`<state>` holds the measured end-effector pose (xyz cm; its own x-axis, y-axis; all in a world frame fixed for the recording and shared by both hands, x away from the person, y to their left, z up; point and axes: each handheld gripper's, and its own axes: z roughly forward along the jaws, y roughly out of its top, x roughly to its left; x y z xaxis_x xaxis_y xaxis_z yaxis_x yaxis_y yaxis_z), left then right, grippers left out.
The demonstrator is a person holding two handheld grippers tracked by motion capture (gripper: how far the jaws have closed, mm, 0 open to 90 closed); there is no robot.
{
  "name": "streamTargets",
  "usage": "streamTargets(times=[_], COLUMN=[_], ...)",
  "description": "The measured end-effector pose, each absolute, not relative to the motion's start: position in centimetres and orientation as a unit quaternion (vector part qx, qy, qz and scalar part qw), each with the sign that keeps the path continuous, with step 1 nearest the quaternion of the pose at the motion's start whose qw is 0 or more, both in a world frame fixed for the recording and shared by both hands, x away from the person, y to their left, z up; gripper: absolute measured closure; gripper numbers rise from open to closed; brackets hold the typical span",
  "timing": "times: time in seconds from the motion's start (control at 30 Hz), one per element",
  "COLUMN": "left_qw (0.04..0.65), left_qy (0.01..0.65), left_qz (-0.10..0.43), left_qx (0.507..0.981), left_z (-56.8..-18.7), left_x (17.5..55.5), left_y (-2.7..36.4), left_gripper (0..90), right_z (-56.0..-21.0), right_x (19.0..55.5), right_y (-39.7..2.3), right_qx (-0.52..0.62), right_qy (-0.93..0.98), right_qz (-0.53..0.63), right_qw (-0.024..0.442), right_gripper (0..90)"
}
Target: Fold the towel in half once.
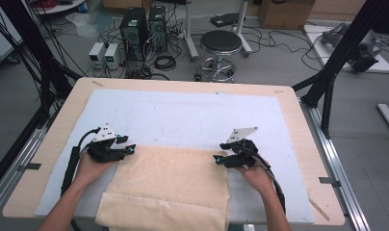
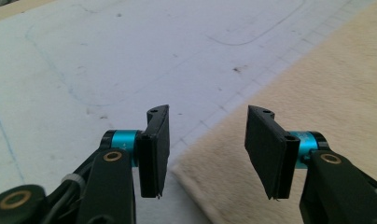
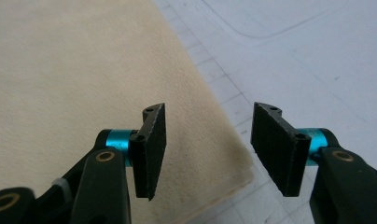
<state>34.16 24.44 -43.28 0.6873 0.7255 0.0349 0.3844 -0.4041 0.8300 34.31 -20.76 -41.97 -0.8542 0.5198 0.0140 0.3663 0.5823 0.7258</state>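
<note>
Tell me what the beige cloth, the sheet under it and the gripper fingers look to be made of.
Beige cloth: soft, napped fabric, likely terry or fleece; matte, fuzzy surface, stitched hem at the corner.
White sheet: thin, smooth matte mat, perhaps plastic or coated paper; it carries faint printed grid lines and drawn outlines.
Fingers: black, matte, with ribbed faces and screw holes; probably plastic or rubber, hard to tell which.

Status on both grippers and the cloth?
Left gripper open, fingers straddling the beige folded cloth's far left corner. Right gripper open over its far right corner. Nothing held. White mat beyond the cloth bare.
</note>
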Motion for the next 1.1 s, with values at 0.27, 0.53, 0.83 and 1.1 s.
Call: streamTargets(times=[0.27,0.53,0.83,1.1], left_qw=[0.416,0.406,0.46,0.454], left_qy=[0.357,0.328,0.334,0.357], left_qz=[0.147,0.167,0.224,0.279], left_qx=[0.824,0.836,0.792,0.768], left_z=[-44.4,-43.8,-40.5,-37.0], left_x=[35.0,34.3,35.7,41.3], left_y=[24.7,24.2,24.3,22.6], left_gripper=[55.8,84.4,85.3,85.3], right_z=[-43.6,-43.3,-40.4,-36.6], right_x=[35.2,34.8,35.8,41.3], right_y=[-21.0,-21.0,-21.6,-21.7], right_qx=[0.261,0.248,0.26,0.293], right_qy=[0.888,0.888,0.866,0.848], right_qz=[0.372,0.382,0.413,0.406], right_qw=[0.066,0.064,0.11,0.172], right_gripper=[55.8,83.0,84.7,84.9])
